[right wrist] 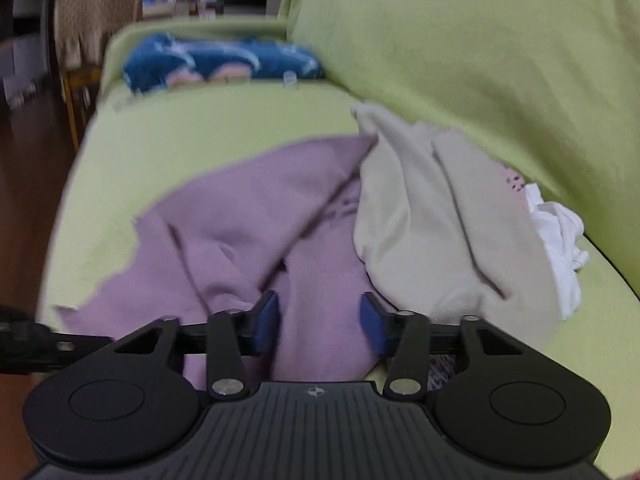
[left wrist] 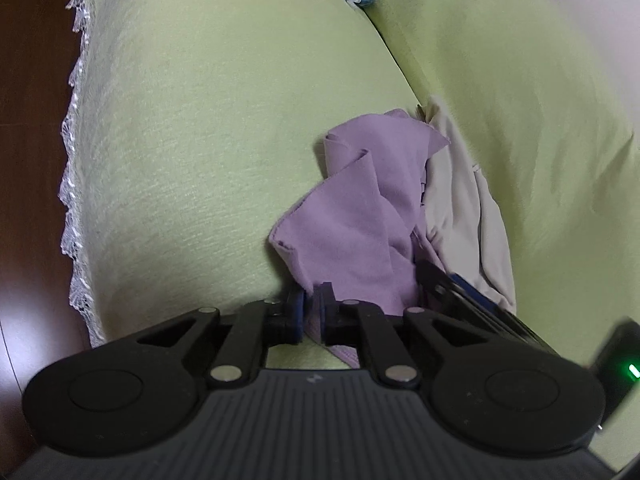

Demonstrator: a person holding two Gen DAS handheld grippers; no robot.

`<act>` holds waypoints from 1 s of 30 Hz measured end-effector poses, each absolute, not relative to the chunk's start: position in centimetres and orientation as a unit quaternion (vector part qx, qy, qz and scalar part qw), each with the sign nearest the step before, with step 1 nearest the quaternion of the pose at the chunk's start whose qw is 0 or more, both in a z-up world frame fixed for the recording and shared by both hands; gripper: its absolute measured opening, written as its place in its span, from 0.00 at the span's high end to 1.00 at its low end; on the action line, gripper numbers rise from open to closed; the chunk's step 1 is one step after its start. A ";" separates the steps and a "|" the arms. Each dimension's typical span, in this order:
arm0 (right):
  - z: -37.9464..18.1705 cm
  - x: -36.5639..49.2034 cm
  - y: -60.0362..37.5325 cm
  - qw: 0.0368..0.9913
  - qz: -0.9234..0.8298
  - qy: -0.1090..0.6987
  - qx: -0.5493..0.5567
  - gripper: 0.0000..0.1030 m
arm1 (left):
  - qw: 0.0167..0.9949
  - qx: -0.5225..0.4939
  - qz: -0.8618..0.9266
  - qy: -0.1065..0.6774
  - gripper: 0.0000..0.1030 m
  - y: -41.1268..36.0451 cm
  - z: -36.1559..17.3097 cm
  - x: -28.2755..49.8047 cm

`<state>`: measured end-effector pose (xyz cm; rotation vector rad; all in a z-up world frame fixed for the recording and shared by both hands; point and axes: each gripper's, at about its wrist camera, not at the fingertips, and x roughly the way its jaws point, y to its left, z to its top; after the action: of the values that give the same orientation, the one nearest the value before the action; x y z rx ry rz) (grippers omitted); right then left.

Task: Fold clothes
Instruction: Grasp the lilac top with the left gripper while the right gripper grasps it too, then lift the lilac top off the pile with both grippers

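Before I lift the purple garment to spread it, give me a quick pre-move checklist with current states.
1. Left gripper pinching the purple garment: ok, cloth sits between closed fingers.
2. Right gripper gripping: not ok, open over the purple cloth.
3. Garment free of the beige garment: not ok, beige overlaps it.
4. Flat space on the green sofa cover: ok.
5. White cloth tangled in: cannot tell.

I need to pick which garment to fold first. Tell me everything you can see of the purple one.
The purple garment is soft, matte lilac fabric, crumpled in loose folds on the green sofa cover. A beige garment overlaps its right side. The left gripper is shut on one edge; the right gripper is open over it.
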<state>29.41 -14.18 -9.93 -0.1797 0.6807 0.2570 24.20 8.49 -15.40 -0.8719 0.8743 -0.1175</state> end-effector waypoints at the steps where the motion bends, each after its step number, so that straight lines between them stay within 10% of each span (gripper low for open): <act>1: -10.1 29.7 -14.3 0.930 0.123 0.336 -0.088 0.95 | 0.814 -0.404 -0.057 0.413 0.98 8.4 -15.4 24.3; 20: 10.2 15.6 -27.0 0.936 0.187 0.178 0.239 0.99 | 0.923 -0.275 -0.118 0.243 1.00 6.7 6.2 15.7; 23: 11.4 15.3 -26.9 0.937 0.183 0.226 0.193 0.84 | 0.922 -0.253 -0.126 0.265 1.00 4.6 8.1 15.8; 26: 8.8 15.4 -26.0 0.934 0.165 0.268 0.172 0.48 | 0.931 -0.216 -0.109 0.272 1.00 3.1 6.4 14.7; 30: 2.8 17.1 -23.0 0.938 0.140 0.295 0.116 0.48 | 0.913 -0.251 -0.100 0.306 1.00 3.8 2.1 14.0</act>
<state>17.13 -23.01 2.80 0.2377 0.6025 0.2853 13.98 3.84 2.11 -0.5181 0.6294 -0.2065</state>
